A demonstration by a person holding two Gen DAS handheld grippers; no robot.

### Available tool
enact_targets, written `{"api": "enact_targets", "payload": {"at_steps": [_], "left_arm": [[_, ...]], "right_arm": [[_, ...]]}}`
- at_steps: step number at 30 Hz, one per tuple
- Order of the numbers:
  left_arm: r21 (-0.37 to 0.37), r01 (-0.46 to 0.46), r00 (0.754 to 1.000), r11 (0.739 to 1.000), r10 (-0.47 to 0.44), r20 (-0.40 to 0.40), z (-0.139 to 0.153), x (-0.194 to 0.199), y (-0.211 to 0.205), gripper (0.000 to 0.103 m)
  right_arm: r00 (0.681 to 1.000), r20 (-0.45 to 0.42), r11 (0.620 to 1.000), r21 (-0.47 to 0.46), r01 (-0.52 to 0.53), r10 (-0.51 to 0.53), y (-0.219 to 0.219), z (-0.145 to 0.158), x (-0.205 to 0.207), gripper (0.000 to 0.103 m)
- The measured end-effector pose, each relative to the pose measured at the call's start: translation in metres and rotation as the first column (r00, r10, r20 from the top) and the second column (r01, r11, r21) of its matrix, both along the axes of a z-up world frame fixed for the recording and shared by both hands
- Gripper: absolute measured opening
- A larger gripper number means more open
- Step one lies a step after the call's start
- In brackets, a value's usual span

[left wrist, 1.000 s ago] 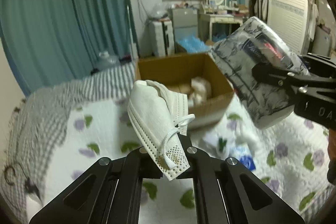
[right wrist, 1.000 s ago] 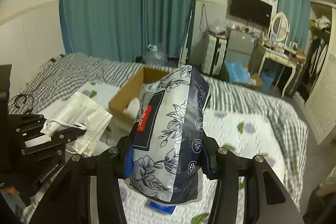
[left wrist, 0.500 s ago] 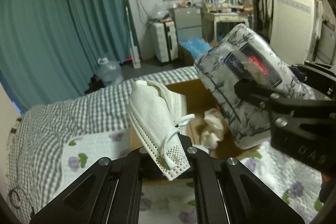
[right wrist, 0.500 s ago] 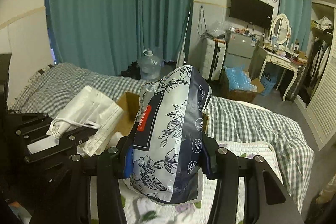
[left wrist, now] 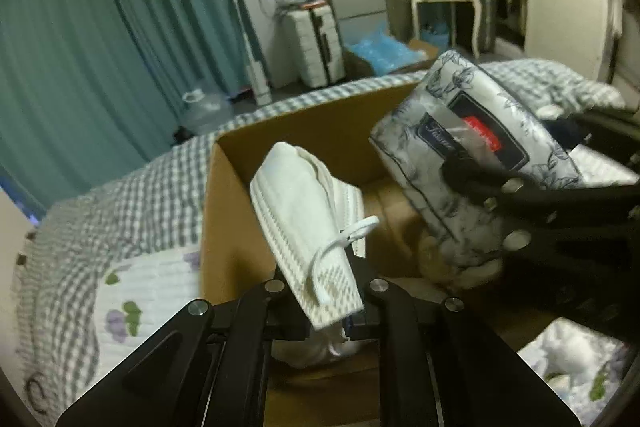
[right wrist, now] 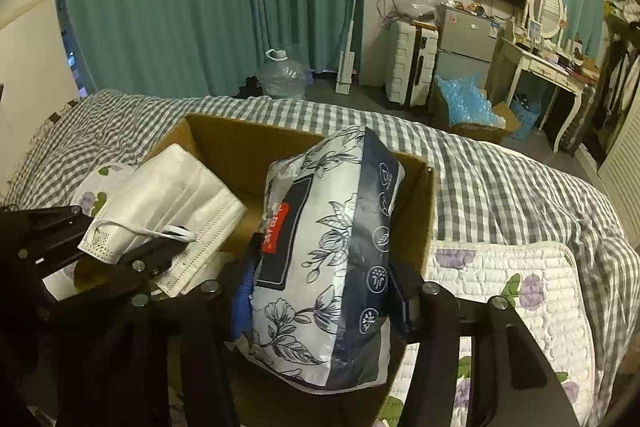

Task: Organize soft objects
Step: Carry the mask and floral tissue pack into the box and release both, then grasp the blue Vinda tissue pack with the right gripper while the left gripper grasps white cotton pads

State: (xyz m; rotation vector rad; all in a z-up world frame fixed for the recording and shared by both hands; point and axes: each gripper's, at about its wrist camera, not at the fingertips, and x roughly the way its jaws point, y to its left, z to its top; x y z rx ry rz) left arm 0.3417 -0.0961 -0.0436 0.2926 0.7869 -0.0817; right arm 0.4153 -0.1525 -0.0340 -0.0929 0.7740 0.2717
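My left gripper (left wrist: 320, 291) is shut on a stack of white face masks (left wrist: 308, 223), held above the open cardboard box (left wrist: 224, 211). The masks also show in the right wrist view (right wrist: 172, 207). My right gripper (right wrist: 320, 291) is shut on a floral-printed tissue pack (right wrist: 332, 255), held over the same box (right wrist: 240, 143). The pack shows at the right of the left wrist view (left wrist: 472, 163). A beige soft item (left wrist: 436, 255) lies inside the box.
The box sits on a bed with a grey checked sheet (right wrist: 500, 187) and a floral quilt (right wrist: 520, 291). Beyond the bed are teal curtains (right wrist: 180, 7), a water jug (right wrist: 284, 75), a white suitcase (right wrist: 412, 63) and a dressing table (right wrist: 548, 63).
Both grippers have moved forward from the quilt to above the box, carrying the masks and the tissue pack. The box now fills the lower middle of both views.
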Motion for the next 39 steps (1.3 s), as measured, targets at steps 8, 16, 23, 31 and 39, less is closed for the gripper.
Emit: {"api": "enact_targets", "payload": {"at_steps": [8, 16, 23, 31, 39], "left_arm": [[-0.064, -0.031, 0.999, 0.997, 0.033, 0.025, 0.036, -0.020, 0.010, 0.027], [-0.122, -0.013, 0.976, 0.992, 0.040, 0.216, 0.117, -0.088, 0.019, 0.075], [-0.128, -0.020, 0.942, 0.992, 0.062, 0.331, 0.175, -0.153, 0.038, 0.102], [-0.155, -0.023, 0.937, 0.988, 0.075, 0.341, 0.190, -0.209, 0.049, 0.103], [-0.198, -0.053, 0.964, 0.979, 0.102, 0.246, 0.132, -0.230, 0.049, 0.103]], "right_arm": [[0.994, 0.104, 0.999, 0.032, 0.029, -0.032, -0.016, 0.052, -0.030, 0.086], [0.975, 0.215, 0.998, 0.014, 0.060, -0.061, -0.027, 0.129, -0.096, 0.103], [0.957, 0.275, 0.995, 0.002, 0.097, -0.094, -0.033, 0.186, -0.166, 0.103], [0.954, 0.280, 0.994, 0.001, 0.113, -0.109, -0.041, 0.210, -0.234, 0.103], [0.976, 0.194, 0.994, -0.028, 0.108, -0.101, -0.045, 0.142, -0.260, 0.103]]}}
